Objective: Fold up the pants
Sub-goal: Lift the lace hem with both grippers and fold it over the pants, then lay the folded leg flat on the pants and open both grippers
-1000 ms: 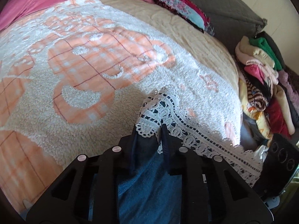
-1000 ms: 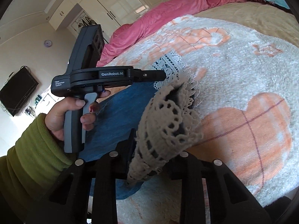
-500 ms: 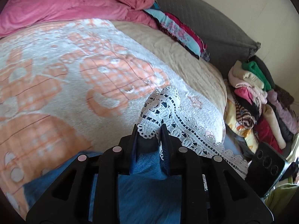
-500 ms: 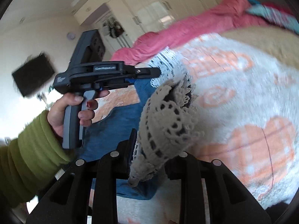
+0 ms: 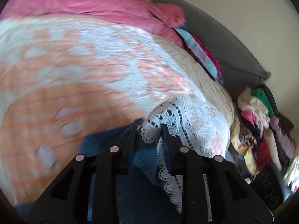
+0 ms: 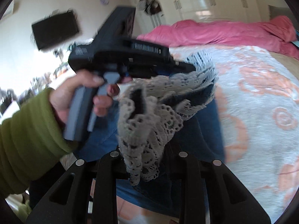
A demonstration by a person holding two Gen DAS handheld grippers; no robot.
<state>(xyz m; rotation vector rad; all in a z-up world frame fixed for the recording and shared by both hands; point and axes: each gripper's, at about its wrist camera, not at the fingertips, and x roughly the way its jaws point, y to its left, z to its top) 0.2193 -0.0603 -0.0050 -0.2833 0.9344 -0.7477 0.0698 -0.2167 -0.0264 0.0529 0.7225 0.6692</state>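
The pants (image 5: 143, 160) are blue denim with white lace hems (image 5: 168, 119). They hang over a bed with a white and orange blanket (image 5: 74, 71). My left gripper (image 5: 148, 130) is shut on one lace hem. My right gripper (image 6: 145, 149) is shut on the other lace hem (image 6: 149, 130), which bunches between its fingers. The right wrist view shows the left gripper (image 6: 130, 59) held in a hand with a green sleeve, close to the left of my right gripper, with blue denim (image 6: 201, 138) hanging below both.
A pink duvet (image 5: 112, 5) lies along the far side of the bed. A grey headboard (image 5: 233, 56) is at the right. A pile of folded clothes (image 5: 261, 130) sits beside the bed. A wall TV (image 6: 56, 29) and wardrobes (image 6: 196, 1) are beyond.
Both grippers have risen and swung with the lace hems, lifting the denim off the bed. The left gripper now sits closer to the right one. Both views are blurred by motion.
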